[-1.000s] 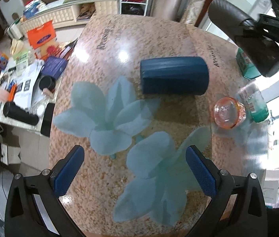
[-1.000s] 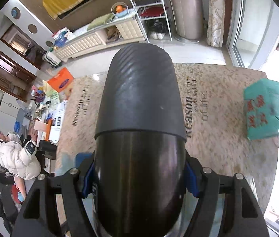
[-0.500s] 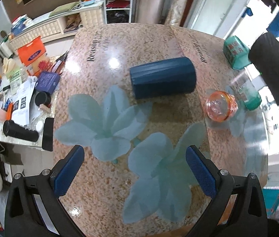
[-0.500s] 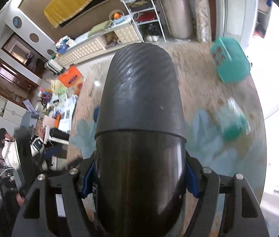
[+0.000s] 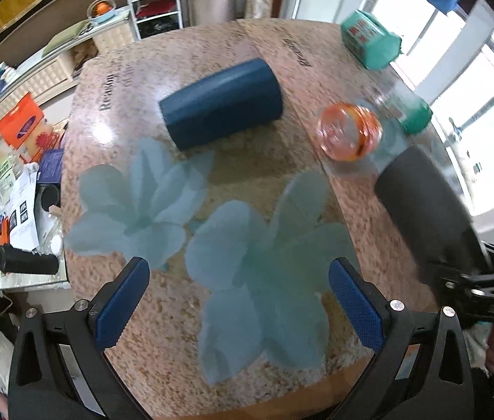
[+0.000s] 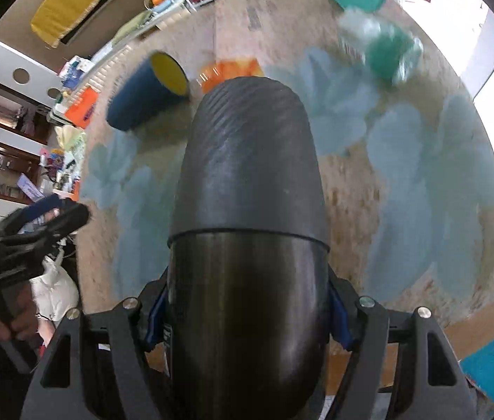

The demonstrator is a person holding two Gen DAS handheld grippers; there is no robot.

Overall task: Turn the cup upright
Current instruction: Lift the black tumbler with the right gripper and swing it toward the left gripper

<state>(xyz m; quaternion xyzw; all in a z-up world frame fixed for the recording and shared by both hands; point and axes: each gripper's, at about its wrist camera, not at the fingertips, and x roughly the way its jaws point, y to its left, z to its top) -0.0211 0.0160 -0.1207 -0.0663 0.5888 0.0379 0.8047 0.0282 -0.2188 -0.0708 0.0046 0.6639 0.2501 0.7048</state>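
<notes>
A dark blue cup [image 5: 221, 99] with a yellow inside lies on its side on the round granite table [image 5: 211, 52]; it also shows in the right wrist view [image 6: 147, 92], mouth toward the right. My left gripper [image 5: 239, 301] is open and empty above the table's near edge, well short of the cup. My right gripper [image 6: 247, 309] is shut on a black flask [image 6: 247, 210], held in the air with its cap pointing at the table. The flask also shows at the right of the left wrist view [image 5: 422, 210].
An orange plastic jar [image 5: 350, 131] and a clear bottle with a green label [image 5: 411, 110] lie right of the cup. A teal tissue pack [image 5: 369, 40] sits at the far right edge. A cluttered desk with another black flask [image 5: 26, 262] stands left of the table.
My right gripper with the black flask has swung from high over the far right down to the table's right front. My left gripper has drawn back and turned slightly; the blue cup has not moved.
</notes>
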